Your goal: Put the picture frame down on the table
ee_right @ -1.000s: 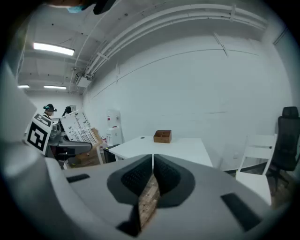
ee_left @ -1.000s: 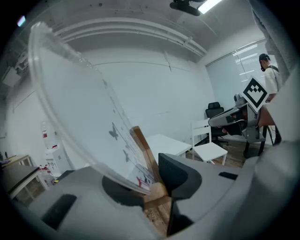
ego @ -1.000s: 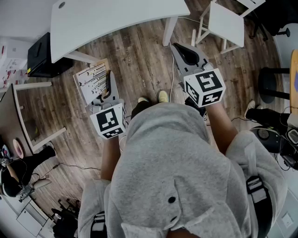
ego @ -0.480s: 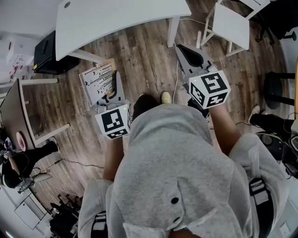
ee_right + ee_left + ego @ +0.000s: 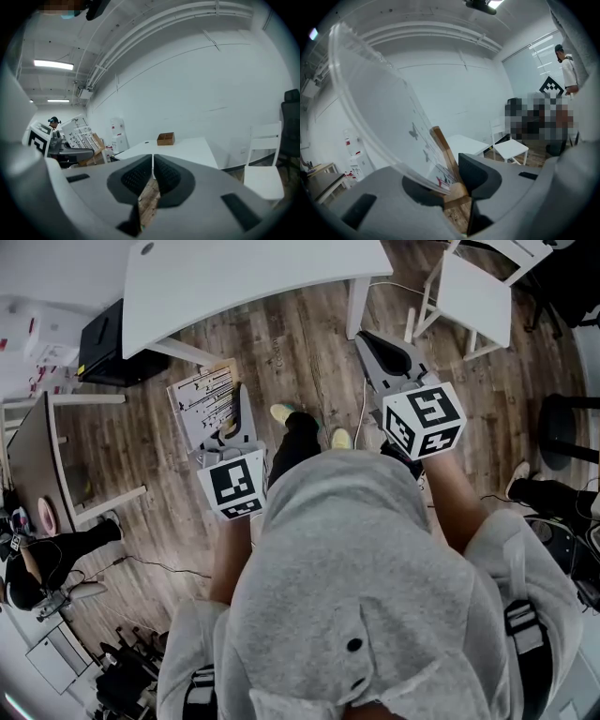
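Note:
The picture frame (image 5: 202, 397), a wooden edge round a clear pane over a print of black lines, hangs above the wood floor short of the white table (image 5: 253, 277). My left gripper (image 5: 236, 418) is shut on its lower right edge. In the left gripper view the frame (image 5: 440, 145) rises tilted to the upper left from between the closed jaws of that gripper (image 5: 457, 185). My right gripper (image 5: 382, 351) is shut and holds nothing. The right gripper view shows the right gripper (image 5: 153, 174) with its pads together, the table (image 5: 187, 149) ahead and the frame (image 5: 89, 138) at the left.
A small brown box (image 5: 165, 138) sits on the table. A white chair (image 5: 473, 292) stands at the table's right end, a black box (image 5: 98, 329) on the floor at its left. The person's foot (image 5: 286, 413) is between the grippers. Another person (image 5: 37, 568) crouches at far left.
The person has taken a step, with one foot now further forward. The left gripper with the frame has shifted slightly toward the table. Both grippers are held as before.

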